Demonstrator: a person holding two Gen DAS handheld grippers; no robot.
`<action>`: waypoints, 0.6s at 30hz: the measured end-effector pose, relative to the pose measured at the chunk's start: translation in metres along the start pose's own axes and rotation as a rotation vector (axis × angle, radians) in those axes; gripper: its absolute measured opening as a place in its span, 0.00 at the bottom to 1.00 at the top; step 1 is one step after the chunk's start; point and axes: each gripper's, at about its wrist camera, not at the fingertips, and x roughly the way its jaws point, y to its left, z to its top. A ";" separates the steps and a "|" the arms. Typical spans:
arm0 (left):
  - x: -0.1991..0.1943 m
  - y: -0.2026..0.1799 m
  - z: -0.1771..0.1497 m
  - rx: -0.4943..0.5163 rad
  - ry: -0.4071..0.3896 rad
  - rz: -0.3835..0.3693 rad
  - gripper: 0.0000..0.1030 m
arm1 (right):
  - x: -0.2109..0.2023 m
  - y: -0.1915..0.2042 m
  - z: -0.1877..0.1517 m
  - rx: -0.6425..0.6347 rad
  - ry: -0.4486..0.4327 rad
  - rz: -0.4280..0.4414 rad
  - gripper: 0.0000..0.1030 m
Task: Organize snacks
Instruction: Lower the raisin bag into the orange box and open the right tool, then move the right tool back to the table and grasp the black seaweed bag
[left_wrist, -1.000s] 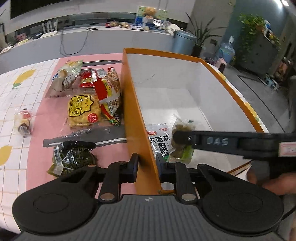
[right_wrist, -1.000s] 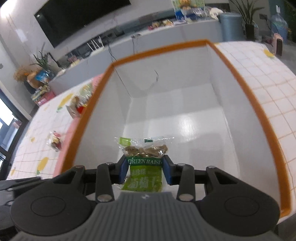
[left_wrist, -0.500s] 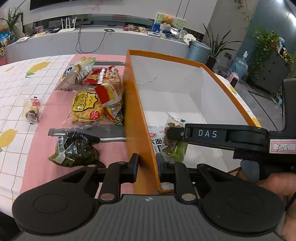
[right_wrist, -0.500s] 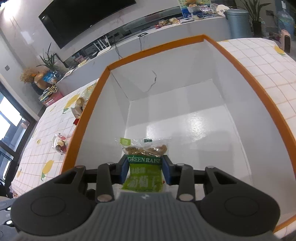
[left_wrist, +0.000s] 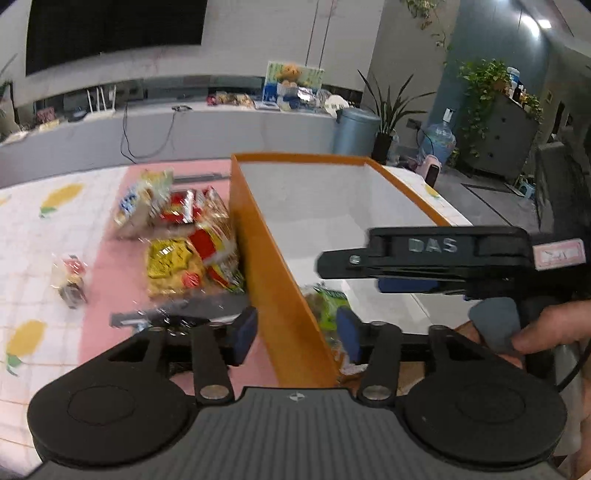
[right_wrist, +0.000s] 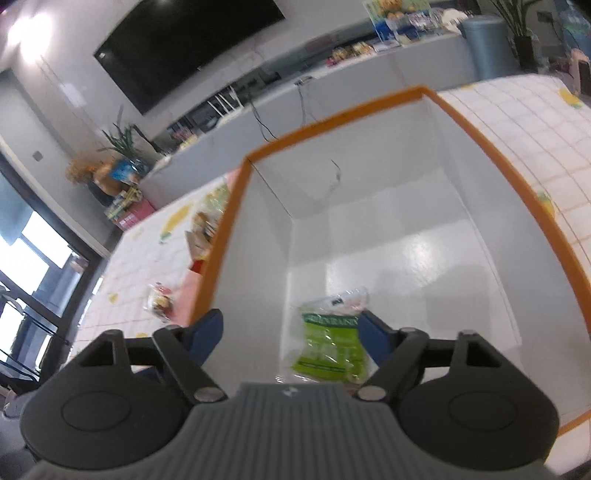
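Raisin pack (right_wrist: 330, 341) lay loose in orange box (right_wrist: 491, 147); your R gripper (right_wrist: 291, 332) jaws were opening, L gripper (left_wrist: 295, 334) jaws too, astride box wall, not pressing.

Wall-mounted dark screen (right_wrist: 184, 48), grey counter (left_wrist: 184, 129)

A large dark screen (right_wrist: 184, 48) hangs on the pale wall. Under it runs a long grey counter (left_wrist: 221, 129), with a black cable (left_wrist: 147, 144) hanging down its front. On the counter stand a picture with a teddy bear (left_wrist: 291, 83) and some small packets, too blurred to read. At the end of the counter is a round grey-blue bin (left_wrist: 355, 131), and beside it a potted plant (left_wrist: 388, 114) with long leaves. Further to the right stand a water bottle (left_wrist: 441, 138) and a grey cabinet (left_wrist: 498, 136) with green leaves over it. The bench (left_wrist: 33, 236) has a white checked cloth with yellow lemons.
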 end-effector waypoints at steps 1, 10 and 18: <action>-0.004 0.003 0.002 0.000 -0.008 0.008 0.66 | -0.003 0.000 0.000 0.001 -0.016 -0.002 0.90; -0.041 0.037 0.011 -0.013 -0.104 0.057 0.82 | -0.034 0.015 -0.006 -0.040 -0.258 -0.090 0.97; -0.058 0.082 0.016 -0.085 -0.147 0.091 0.82 | -0.053 0.061 -0.024 -0.177 -0.444 0.006 0.95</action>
